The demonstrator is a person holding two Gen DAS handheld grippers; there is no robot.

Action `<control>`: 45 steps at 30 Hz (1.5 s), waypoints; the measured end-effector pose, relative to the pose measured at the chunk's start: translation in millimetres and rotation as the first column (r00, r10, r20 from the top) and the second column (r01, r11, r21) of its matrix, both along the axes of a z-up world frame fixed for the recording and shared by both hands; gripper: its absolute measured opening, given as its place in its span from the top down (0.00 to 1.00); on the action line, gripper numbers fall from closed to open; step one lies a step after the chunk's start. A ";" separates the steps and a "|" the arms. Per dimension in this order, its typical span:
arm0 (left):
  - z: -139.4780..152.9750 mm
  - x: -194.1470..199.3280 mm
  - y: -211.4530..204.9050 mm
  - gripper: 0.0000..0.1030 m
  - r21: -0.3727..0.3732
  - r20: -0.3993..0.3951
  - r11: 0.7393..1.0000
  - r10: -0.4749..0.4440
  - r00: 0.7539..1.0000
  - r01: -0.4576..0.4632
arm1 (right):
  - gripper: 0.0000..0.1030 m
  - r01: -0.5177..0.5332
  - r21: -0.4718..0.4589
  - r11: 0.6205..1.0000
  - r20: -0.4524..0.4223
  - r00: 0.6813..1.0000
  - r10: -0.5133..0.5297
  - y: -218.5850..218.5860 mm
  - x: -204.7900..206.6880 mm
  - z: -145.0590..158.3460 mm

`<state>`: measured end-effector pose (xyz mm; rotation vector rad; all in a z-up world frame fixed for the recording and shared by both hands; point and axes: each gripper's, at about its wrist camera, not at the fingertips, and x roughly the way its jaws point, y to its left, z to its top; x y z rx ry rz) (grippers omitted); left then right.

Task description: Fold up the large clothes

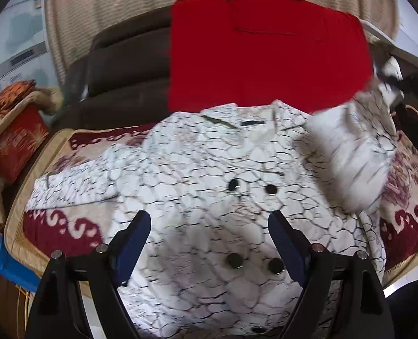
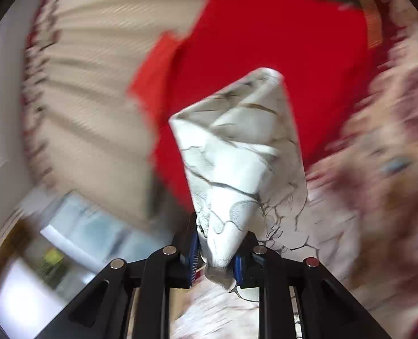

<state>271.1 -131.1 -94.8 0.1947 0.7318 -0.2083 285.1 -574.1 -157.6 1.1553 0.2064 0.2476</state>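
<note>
Right tool (image 2: pixel 217 257) pinching white coat (image 1: pixel 209 197) sleeve; left tool (image 1: pixel 209 234) spread above it.
Red cloth (image 1: pixel 265 56) upper centre; blue box (image 1: pixel 8 265) lower left.

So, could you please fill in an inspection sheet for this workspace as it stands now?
Surface: patterned maroon and beige cover, mostly under the garment.
Job's things: white crackle-print coat lies spread front up, dark buttons showing; its sleeve is lifted. A folded red garment lies behind it.
Clutter: red and gold cushion and a blue and yellow object at the left edge.
Grippers: left gripper open above the coat, holding nothing; right gripper clamped on the sleeve.
Cables: nothing seen.
Surroundings: beige curtain, dark brown sofa; right wrist view is blurred.
</note>
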 end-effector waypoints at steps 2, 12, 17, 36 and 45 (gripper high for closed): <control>0.4 -2.8 17.1 0.17 0.000 0.002 0.999 0.032 0.999 -0.032 | 0.80 -0.134 -0.026 0.991 0.046 0.990 0.135 37.6 20.3 10.9; -3.2 2.6 69.8 0.17 -0.040 -0.037 0.991 0.124 0.992 -0.126 | 0.00 -0.501 0.071 0.863 0.098 0.864 0.493 129.8 90.9 -13.3; -3.8 26.7 69.7 0.17 -0.082 -0.080 0.990 0.112 0.991 -0.118 | 0.00 -0.355 0.139 0.924 -0.012 0.933 0.360 90.1 83.3 -37.9; -72.1 134.6 77.0 0.17 0.016 -0.328 0.966 0.248 0.911 -0.258 | 0.57 -0.399 -0.186 0.898 -0.597 0.772 0.219 114.2 121.8 -103.4; -17.9 142.7 236.1 0.17 -0.099 -0.262 0.849 0.482 0.836 -0.520 | 0.43 -0.468 -0.269 0.842 -0.473 0.826 0.308 168.3 125.1 -76.4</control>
